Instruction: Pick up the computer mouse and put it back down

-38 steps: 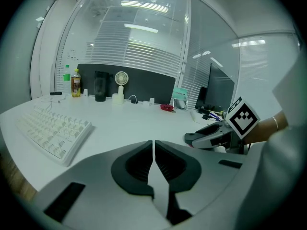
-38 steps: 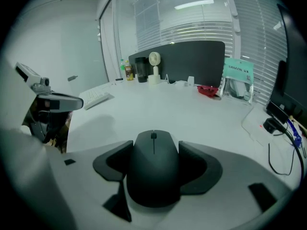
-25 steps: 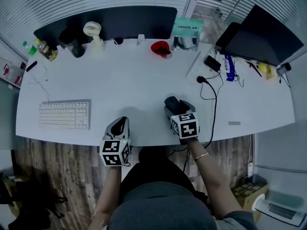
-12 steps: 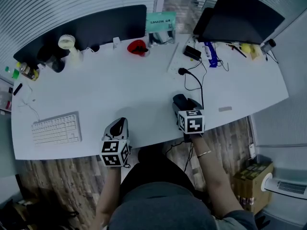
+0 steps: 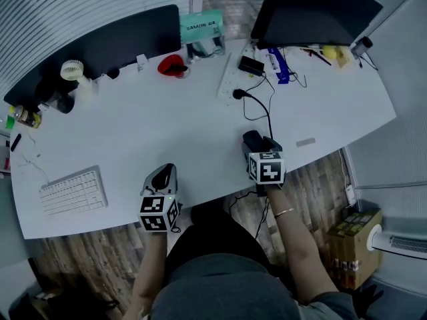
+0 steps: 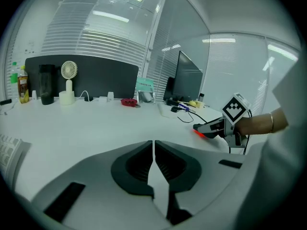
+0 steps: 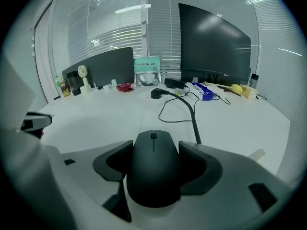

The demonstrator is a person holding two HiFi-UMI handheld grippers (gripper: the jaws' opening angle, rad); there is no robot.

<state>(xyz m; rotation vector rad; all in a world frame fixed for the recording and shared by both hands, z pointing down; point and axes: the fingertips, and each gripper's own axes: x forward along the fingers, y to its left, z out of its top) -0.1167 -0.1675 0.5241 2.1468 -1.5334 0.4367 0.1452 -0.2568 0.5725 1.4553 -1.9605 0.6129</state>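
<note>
Computer mouse [image 7: 153,169]: black, scroll wheel facing away, seated between the two jaws of the right gripper [image 5: 257,145]. Jaws are clamped against its left and right flanks; the right gripper view shows both pads touching the shell.

Position: mouse and right gripper sit at the near edge of the white desk [image 5: 153,132], toward the desk's monitor end. From the left gripper view a red glow shows under the mouse's front. I cannot tell whether the mouse rests on the desk surface or hangs just above it.

Left gripper [image 6: 153,150]: jaws drawn together with only a thin slit between them, nothing held. It hovers at the desk's near edge, roughly at mid-length, well apart from the right gripper.

Other items, all placed against the desk:
- black cable [image 5: 257,109] runs across the desk top from a plug near the far side to just beside the mouse.
- keyboard [image 5: 72,192], white, lies near the front edge at the end opposite the monitor.
- monitor [image 5: 320,9], dark screen, stands at the far corner.
- dark partition panel [image 5: 100,45] stands along the far edge; small white fan [image 5: 71,70] is in front of it.
- red object [image 5: 172,65] and teal box [image 5: 202,25] sit close together at the far edge, mid-length.
</note>
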